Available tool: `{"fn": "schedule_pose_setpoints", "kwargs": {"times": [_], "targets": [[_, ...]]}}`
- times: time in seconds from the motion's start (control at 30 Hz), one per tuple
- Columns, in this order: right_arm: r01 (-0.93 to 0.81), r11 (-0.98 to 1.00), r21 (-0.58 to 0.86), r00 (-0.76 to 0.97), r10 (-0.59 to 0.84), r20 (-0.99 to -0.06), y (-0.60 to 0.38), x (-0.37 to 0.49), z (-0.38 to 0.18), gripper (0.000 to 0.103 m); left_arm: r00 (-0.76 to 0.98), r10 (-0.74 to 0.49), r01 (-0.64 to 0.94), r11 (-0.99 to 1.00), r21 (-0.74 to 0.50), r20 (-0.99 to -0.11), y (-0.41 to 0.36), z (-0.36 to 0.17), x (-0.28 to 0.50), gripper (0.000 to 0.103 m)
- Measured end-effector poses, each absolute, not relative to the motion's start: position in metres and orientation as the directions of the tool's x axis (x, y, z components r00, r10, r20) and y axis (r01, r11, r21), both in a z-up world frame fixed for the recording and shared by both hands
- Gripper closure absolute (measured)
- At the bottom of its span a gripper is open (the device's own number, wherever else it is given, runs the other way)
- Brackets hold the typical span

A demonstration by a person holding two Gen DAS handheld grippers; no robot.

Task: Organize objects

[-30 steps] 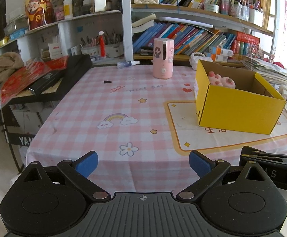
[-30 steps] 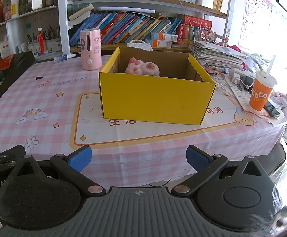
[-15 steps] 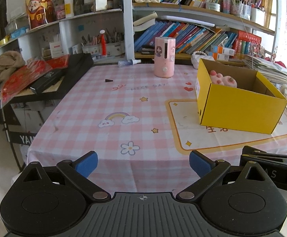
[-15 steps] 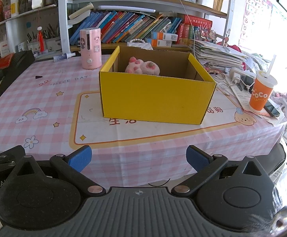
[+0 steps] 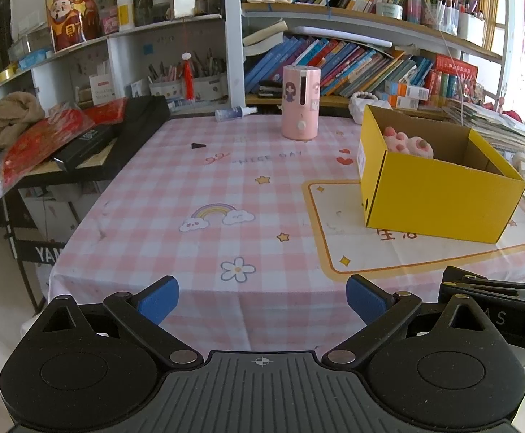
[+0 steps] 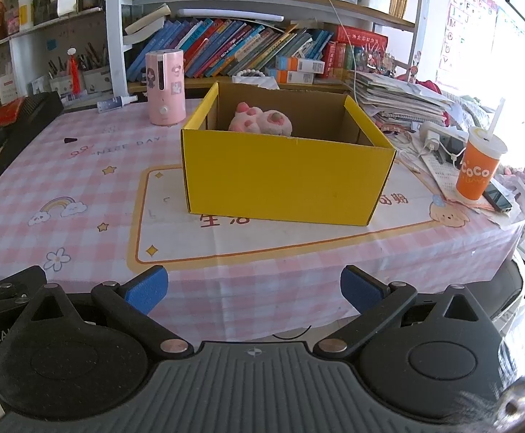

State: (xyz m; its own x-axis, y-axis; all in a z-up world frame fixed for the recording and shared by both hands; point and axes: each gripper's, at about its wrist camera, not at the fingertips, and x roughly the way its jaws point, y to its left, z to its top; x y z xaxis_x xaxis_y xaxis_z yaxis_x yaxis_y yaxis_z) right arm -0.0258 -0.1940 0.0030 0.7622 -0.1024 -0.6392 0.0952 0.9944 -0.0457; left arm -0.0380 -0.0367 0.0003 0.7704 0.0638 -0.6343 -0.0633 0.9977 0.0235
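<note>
1. Left gripper (image 5: 262, 297) and right gripper (image 6: 254, 288) are both held off the near edge of the table (image 6: 298, 252); jaws spread wide, nothing between them.
2. Task items: a pink plush toy (image 6: 260, 122) already lies inside the yellow box (image 6: 284, 176), toward its back wall. The box stands on the cream mat with the orange border (image 6: 176, 238).
3. Likely remaining loose items, as a judgement: pink canister (image 5: 300, 103) upright near the far edge, spray bottle (image 5: 235, 112) lying on its side just beyond it, small black triangular piece (image 5: 197, 145) on the cloth. Which is meant next cannot be told.
4. If the canister is taken: it should be approached level by the left gripper, gripped across the body below mid-height, kept upright, and lifted clear of the box rim before lowering beside the plush toy.
5. The orange cup (image 6: 479, 166) with straw and the phone (image 6: 497, 196) at the right edge should be given a wide berth.
6. Readable text: "COCO" on the cup; "NICE DAY" printed on the cloth; "YA…" partly seen on the keyboard stand at left, probably a brand name, cut off. Chinese characters on the mat are half hidden by the box.
</note>
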Motion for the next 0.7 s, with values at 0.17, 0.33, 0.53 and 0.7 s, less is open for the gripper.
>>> {"fn": "schedule_pose_setpoints", "kwargs": {"times": [0.17,0.33,0.53,0.7], "targets": [[0.095,0.994,-0.046,0.763,-0.102,-0.639,-0.1938,-0.0258,0.0028,0.000,0.772,0.067,-0.064,0.998,0.027,-0.633,-0.0367,-0.0002,-0.0370,0.003],[0.094,0.994,-0.047,0.763,-0.102,-0.638,-0.1936,-0.0250,0.0027,0.000,0.769,0.062,-0.062,0.998,0.022,-0.636,-0.0363,0.0003,-0.0350,0.003],[0.095,0.994,-0.049,0.766,-0.104,-0.635,-0.1921,-0.0217,0.0039,0.000,0.770,0.062,-0.060,0.998,0.025,-0.636,-0.0357,0.0015,-0.0322,0.003],[0.094,0.994,-0.049,0.765,-0.104,-0.636,-0.1920,-0.0212,0.0040,0.000,0.766,0.063,-0.057,0.998,0.029,-0.640,-0.0362,0.0018,-0.0306,0.002]]}}
